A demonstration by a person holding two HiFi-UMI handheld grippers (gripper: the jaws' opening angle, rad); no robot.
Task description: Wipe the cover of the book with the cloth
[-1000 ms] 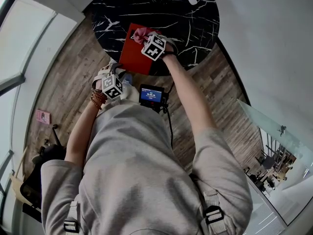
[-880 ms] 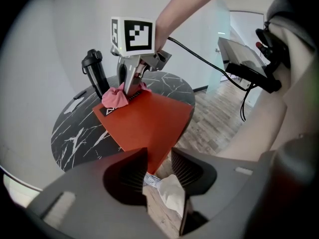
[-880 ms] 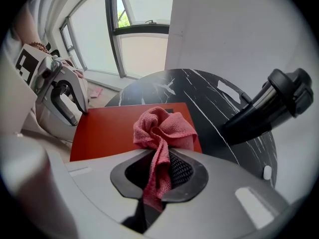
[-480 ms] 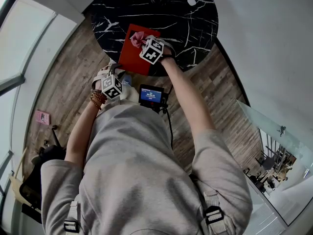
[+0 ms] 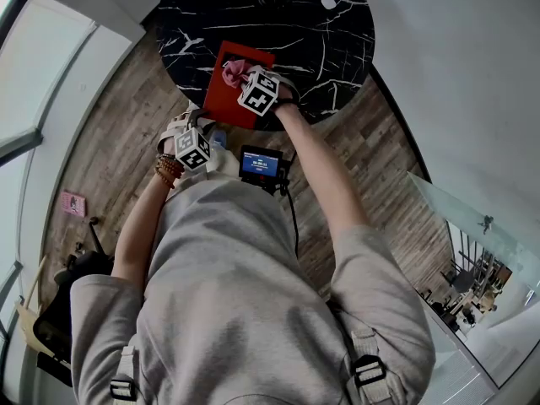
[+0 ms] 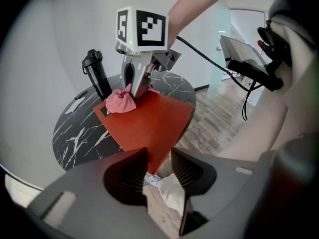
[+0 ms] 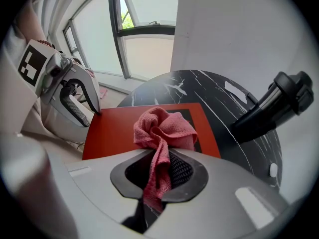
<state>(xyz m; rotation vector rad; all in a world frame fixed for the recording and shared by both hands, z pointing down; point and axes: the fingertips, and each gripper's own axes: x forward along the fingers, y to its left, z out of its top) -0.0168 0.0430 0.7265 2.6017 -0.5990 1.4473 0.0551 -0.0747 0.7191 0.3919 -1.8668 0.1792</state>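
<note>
Right gripper [image 7: 162, 158] jaws pinch a bunched pink terry cloth [image 7: 162, 131], its wad resting on the book [image 7: 114, 128]: a flat, smooth red rectangle with a black label, long axis running away from the person, near corner overhanging the round black marbled surface [image 7: 199, 88]. Left gripper [image 6: 159, 156] jaws, half apart, clasp that corner

- The tail of the cloth [image 7: 162, 128] vanishes inside your right tool [image 7: 160, 166].
- The near corner of the book [image 6: 149, 123] hides inside your left tool [image 6: 158, 156].
- The white speck [image 5: 328, 2] on the counter [image 5: 337, 49] is too small to name.
</note>
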